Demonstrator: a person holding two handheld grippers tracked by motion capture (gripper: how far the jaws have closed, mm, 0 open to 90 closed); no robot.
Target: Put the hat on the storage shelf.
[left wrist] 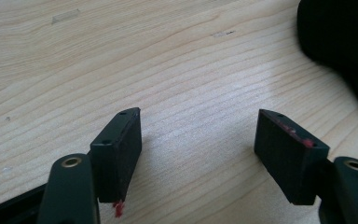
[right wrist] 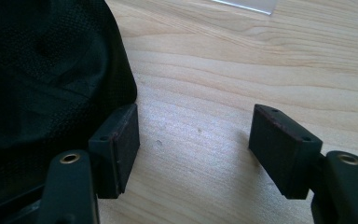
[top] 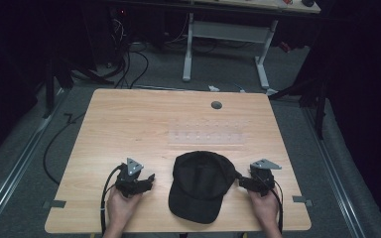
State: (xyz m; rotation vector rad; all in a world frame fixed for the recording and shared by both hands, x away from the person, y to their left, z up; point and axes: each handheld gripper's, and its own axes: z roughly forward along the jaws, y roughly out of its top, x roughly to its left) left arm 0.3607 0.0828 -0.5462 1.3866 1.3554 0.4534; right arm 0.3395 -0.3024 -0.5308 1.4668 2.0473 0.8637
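- A black cap (top: pixel 201 186) lies flat on the wooden surface (top: pixel 129 124), near the front edge and about midway between the 2 hands, its brim pointing toward the person.
- The left tool (top: pixel 148 180) sits low over the surface just left of the cap, apart from it, held in the person's left hand (top: pixel 121 203).
- In the left gripper view the left tool's jaws stand wide apart with bare wood between them; the cap's dark edge (left wrist: pixel 340 32) shows off to the upper right.
- The right tool (top: pixel 241 181) is at the cap's right side, held in the right hand (top: pixel 264 203).
- In the right gripper view its jaws are spread wide, gripping nothing; 1 jaw lies right against the cap's fabric (right wrist: pixel 46 70), the other is over bare wood.
- A clear strip with pale dots (top: pixel 206 135) lies flat behind the cap.
- A small grey round cover (top: pixel 216 105) sits near the far edge of the surface.
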